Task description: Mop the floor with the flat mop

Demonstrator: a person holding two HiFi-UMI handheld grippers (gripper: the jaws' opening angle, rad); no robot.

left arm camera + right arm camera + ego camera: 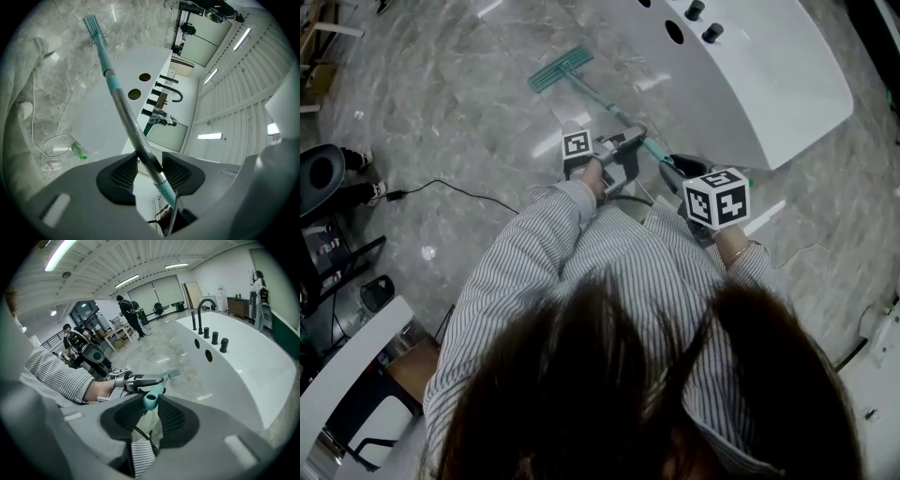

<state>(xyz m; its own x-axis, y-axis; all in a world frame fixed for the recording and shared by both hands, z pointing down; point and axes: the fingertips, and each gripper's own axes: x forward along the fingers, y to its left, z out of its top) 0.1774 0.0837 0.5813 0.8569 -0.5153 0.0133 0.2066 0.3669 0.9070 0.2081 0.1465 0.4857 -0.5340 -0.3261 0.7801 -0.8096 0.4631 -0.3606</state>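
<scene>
Both grippers locked on the flat mop (602, 99), head down on the floor!

The left gripper (149, 163) has its jaws closed round the metal stretch of the pole, and the right gripper (151, 400) is clamped on the teal top end of the handle, close in to the person's striped shirt (609, 253). The pole slants away from the body to the teal mop head (561, 68), which lies flat on the grey marble floor (459, 103), near the curved edge of the white tub (759, 84) with its black taps. A black cable (461, 191) trails over the floor off to the left, well apart from the mop head.
</scene>
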